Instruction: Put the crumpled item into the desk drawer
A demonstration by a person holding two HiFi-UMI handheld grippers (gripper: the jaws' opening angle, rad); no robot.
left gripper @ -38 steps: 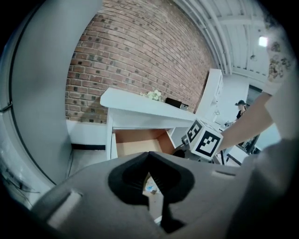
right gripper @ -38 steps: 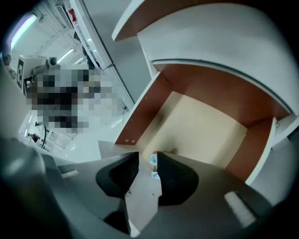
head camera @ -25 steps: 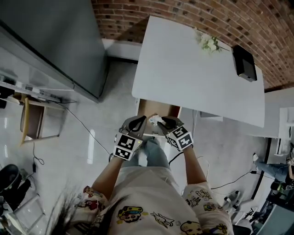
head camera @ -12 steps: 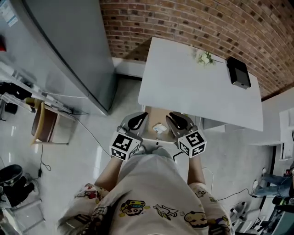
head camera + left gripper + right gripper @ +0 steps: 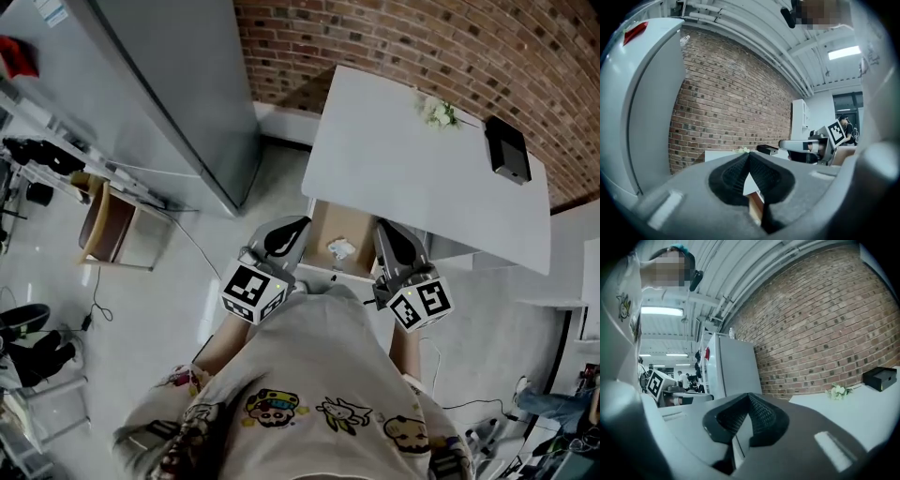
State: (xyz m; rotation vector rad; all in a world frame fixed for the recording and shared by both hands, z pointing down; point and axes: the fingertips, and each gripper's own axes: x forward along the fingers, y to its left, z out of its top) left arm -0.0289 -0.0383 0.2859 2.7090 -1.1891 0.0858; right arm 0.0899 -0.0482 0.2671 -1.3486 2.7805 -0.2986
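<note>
Closest to the camera is the person (image 5: 309, 394), in a shirt with cartoon pictures, looking straight down.

Just past the body are the two claws. The left claw (image 5: 286, 236) is at 11 o'clock from the person. Its own view shows its two jaws pressed together at the tips with nothing between them. The right claw (image 5: 389, 246) is at 1 o'clock. A second ago its jaws were wide apart. Now they are shut tight, and they hold nothing.

Between the two claws, at 12 o'clock, is the open drawer (image 5: 326, 223). The crumpled item (image 5: 340, 248) lies inside it, on the brown bottom. It is a small white ball. A second ago it was up between the two claw tips. Now no claw touches it, and both claws have pulled back and moved apart to the drawer's sides.

So I think the item is where it should be. What may be left is to push the drawer shut, because it still sticks out from under the desk (image 5: 412, 178).

Farther off, on the white desk, are small flowers (image 5: 438, 112) at 1 o'clock and a black box (image 5: 507, 148) at 2 o'clock. A tall grey fridge (image 5: 159, 94) stands at 10 o'clock. The brick wall (image 5: 375, 37) is farthest away.
</note>
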